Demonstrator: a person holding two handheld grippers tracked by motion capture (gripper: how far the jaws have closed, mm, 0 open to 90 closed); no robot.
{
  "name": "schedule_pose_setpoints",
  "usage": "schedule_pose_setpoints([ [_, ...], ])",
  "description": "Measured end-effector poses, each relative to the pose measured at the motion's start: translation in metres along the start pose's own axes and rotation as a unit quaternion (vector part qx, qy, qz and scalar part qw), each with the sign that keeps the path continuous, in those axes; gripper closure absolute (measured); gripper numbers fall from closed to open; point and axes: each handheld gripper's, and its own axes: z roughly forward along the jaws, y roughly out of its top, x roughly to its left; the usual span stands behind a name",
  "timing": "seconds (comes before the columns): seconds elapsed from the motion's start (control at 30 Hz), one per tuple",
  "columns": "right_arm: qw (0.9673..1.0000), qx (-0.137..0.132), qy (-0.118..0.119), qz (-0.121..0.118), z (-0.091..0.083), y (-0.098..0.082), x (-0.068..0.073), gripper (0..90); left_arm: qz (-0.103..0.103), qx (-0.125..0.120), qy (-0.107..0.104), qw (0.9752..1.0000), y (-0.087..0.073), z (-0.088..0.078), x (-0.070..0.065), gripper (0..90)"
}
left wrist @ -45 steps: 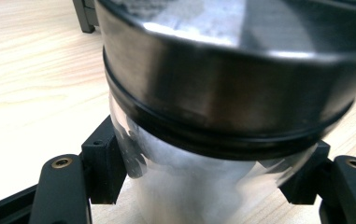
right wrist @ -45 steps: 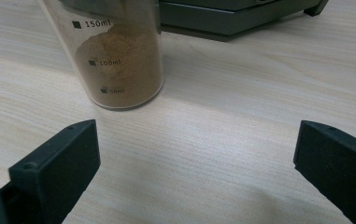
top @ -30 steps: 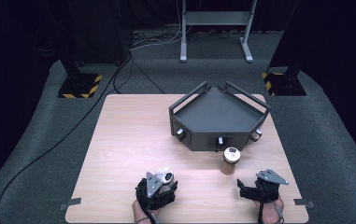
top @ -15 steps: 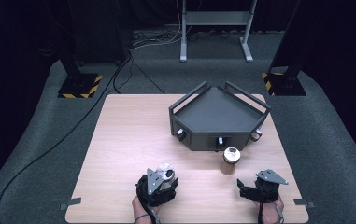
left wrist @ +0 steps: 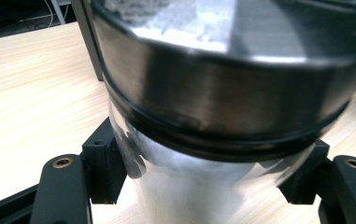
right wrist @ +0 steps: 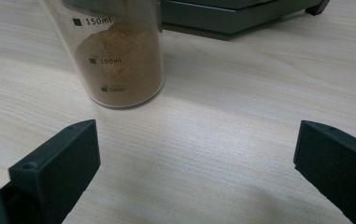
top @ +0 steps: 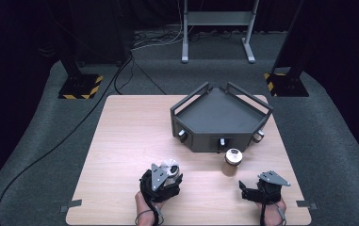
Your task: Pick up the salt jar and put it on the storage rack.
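Wooden desk in dark room, left hand-held gripper clamped on clear jar, right hand-held gripper wide open, empty, near brown powder jar.

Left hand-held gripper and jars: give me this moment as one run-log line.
left hand-held gripper: shut on white-powder jar | right hand-held gripper: open, empty | brown-powder jar: upright on table
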Motion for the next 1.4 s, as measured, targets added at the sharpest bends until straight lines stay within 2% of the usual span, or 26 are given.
schedule_pose_setpoints([
  [0.5, 1.0, 0.001, 0.001, -0.001, 0.0, 0.0, 0.0, 0.0, 0.008, -0.003, -0.015, 0.9998, 0.016, 0.01, 0.004, 30.8],
  [0.83, 1.0, 0.001, 0.002, -0.001, 0.0, 0.0, 0.0, 0.0, 0.022, -0.009, -0.024, 0.9994, 0.031, 0.014, 0.007, 30.8],
  [1.1, 1.0, 0.001, 0.002, 0.0, 0.0, 0.0, -0.001, 0.0, 0.028, -0.012, -0.024, 0.9992, 0.04, 0.016, 0.009, 30.8],
  [1.2, 1.0, 0.001, 0.002, 0.0, 0.0, 0.0, -0.001, 0.0, 0.021, -0.016, -0.03, 0.9992, 0.042, 0.017, 0.013, 30.8],
  [1.4, 1.0, 0.002, 0.004, 0.0, 0.0, 0.001, -0.001, 0.0, 0.024, -0.016, -0.032, 0.9991, 0.05, 0.021, 0.015, 30.9],
])
